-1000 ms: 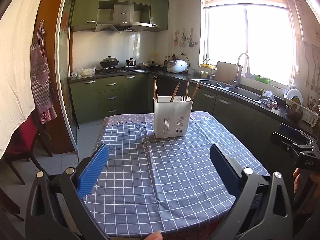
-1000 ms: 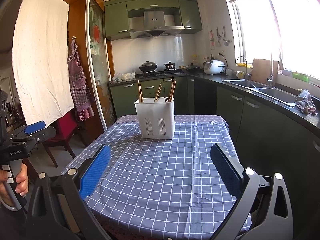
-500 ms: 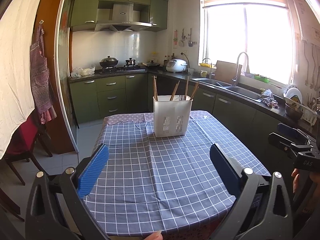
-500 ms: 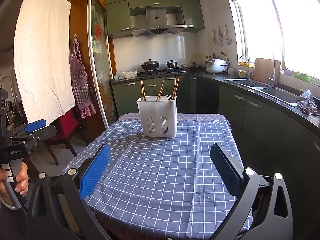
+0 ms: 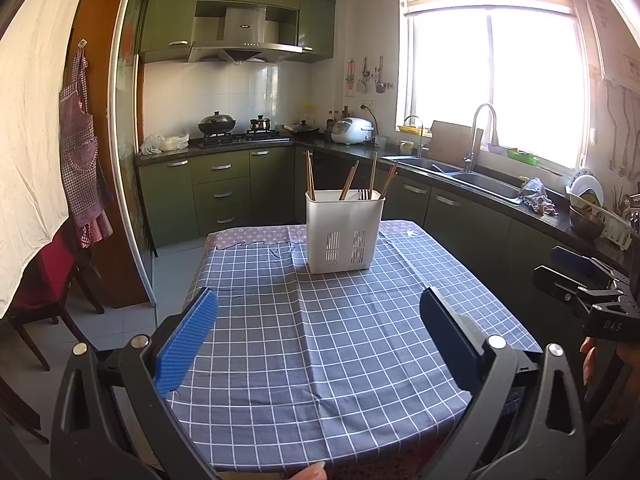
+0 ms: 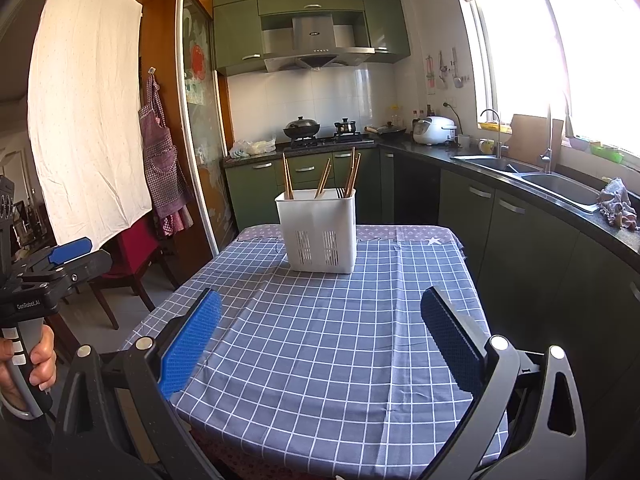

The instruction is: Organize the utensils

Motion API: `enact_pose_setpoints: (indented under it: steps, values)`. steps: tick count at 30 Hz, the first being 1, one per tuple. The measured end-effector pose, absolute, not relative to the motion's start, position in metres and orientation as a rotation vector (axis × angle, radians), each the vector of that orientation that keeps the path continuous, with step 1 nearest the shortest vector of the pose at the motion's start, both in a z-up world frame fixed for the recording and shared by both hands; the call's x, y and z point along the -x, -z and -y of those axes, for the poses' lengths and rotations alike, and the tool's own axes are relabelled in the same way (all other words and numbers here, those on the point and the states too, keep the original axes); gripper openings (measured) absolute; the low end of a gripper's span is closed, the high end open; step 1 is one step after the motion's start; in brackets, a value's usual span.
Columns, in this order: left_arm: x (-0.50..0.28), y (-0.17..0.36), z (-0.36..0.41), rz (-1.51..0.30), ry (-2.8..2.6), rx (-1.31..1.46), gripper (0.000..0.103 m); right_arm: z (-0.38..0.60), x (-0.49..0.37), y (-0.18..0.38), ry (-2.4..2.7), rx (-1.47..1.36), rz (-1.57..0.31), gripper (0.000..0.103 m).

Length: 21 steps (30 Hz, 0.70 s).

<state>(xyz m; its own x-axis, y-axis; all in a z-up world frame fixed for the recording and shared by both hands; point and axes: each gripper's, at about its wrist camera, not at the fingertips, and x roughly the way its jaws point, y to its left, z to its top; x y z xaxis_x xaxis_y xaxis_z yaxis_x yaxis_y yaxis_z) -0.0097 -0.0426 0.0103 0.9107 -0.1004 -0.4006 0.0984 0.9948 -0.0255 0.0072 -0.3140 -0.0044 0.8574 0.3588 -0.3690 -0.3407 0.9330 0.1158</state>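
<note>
A white plastic utensil holder (image 5: 345, 232) is seen standing upright toward the far end of a table covered by a blue checked tablecloth (image 5: 320, 340), with slotted vents in its near wall. Several wooden chopsticks (image 5: 349, 181) are held in it, leaning at different angles above the rim, and the dark tines of what appears to be a fork (image 5: 363, 194) are glimpsed between them; which compartment each sits in cannot be told. The left gripper (image 5: 318, 334) is held low over the near edge of the table, its jaws spread wide with nothing between them, well apart from the holder. The right gripper (image 6: 320, 332) is likewise held over the near end of the cloth, released and empty, its 2 blue pads (image 6: 188, 344) set far from each other. In the right wrist view the left gripper's handle is seen at the left edge, clasped by the person's left hand (image 6: 24, 364). Behind the table, green cabinets (image 5: 224, 196), a stove with a black wok (image 5: 217, 123), a range hood (image 5: 244, 38), a rice cooker (image 5: 354, 131) and a sink (image 5: 476, 180) under a bright window (image 5: 496, 80) are shown. A checked apron (image 5: 80, 148) is hung at the left beside a white sheet (image 6: 88, 120), with a red chair (image 6: 134, 252) below it.
</note>
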Motion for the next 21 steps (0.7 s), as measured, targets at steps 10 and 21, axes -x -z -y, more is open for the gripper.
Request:
enact_pose_setpoints:
  steps: [10, 21]
  values:
    - [0.0111, -0.0116, 0.0417, -0.413, 0.111, 0.010, 0.096, 0.3129, -0.0081, 0.0060, -0.368, -0.048, -0.397, 0.098]
    - [0.0126, -0.0113, 0.0448, -0.414, 0.106, 0.004, 0.096, 0.3124, -0.0091, 0.0100, -0.372, -0.048, -0.405, 0.098]
